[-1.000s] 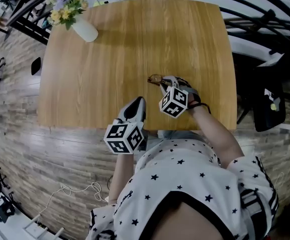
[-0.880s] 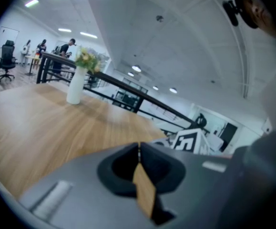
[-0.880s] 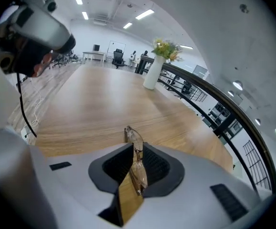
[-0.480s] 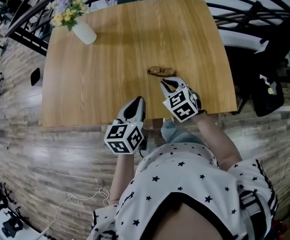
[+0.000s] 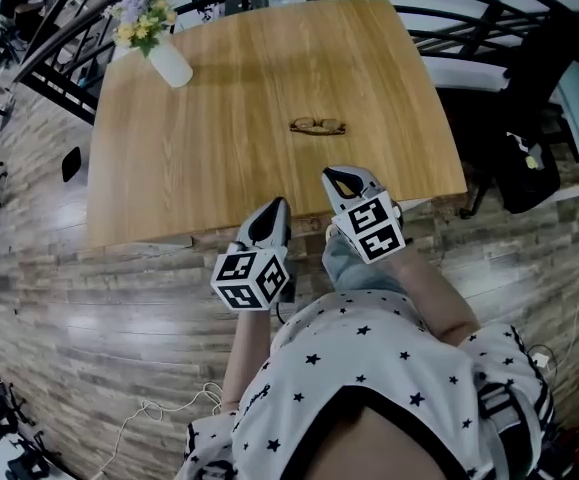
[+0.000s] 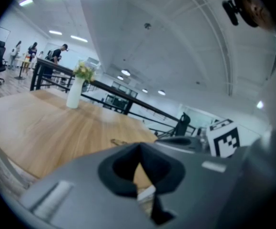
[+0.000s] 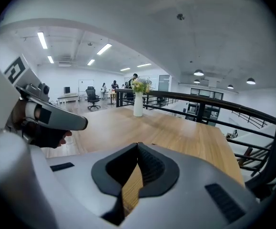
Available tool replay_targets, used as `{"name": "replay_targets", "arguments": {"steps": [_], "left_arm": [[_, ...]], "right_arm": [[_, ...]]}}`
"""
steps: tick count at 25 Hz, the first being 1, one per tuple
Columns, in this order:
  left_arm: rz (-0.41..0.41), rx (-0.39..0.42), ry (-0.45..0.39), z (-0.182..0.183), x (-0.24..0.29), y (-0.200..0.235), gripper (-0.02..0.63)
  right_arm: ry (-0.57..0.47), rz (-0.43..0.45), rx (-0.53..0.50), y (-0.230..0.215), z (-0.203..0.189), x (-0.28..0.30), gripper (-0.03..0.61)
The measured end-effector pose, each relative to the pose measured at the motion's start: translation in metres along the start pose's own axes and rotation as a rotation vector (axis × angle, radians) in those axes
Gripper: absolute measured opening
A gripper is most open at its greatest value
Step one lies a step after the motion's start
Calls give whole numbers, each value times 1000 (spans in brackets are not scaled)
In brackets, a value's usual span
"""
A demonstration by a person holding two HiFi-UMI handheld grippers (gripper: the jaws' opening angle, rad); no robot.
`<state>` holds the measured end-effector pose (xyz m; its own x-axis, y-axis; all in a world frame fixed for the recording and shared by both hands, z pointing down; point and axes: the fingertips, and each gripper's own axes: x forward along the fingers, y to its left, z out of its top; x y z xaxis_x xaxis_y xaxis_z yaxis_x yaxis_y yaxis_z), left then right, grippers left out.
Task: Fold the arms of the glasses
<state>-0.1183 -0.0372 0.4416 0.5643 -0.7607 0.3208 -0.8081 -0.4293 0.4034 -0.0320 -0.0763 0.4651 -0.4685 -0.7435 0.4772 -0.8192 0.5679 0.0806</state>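
Wooden worktop [image 5: 219, 168] carries the thin dark-framed glasses [image 5: 318, 126] lying flat, right of centre, w/ bare wood all round. Near & right edges are the closest to them. White vase of flowers [image 5: 169, 63] stands well apart at the far-left corner; black railing [image 7: 200, 112] runs behind the far edge. Both grippers reach in over the near edge, apart from the glasses, pointing fwd & slightly down. Right gripper [image 5: 341, 176], the nearer: jaws together, empty. Left gripper [image 5: 277, 206]: jaws have just closed further, now together, nothing btwn.

Matt grained wooden table [image 5: 219, 168], smooth white vase [image 5: 172, 66], matt grey plastic left tool [image 5: 279, 206].
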Motion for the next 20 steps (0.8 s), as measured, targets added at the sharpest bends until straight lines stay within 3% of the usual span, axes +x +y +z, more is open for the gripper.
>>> {"name": "replay_targets", "arguments": {"steps": [20], "left_arm": [[-18, -13, -27, -57, -78, -42, 8]], "right_arm": [[-115, 7, 104, 70, -22, -109, 17]]}}
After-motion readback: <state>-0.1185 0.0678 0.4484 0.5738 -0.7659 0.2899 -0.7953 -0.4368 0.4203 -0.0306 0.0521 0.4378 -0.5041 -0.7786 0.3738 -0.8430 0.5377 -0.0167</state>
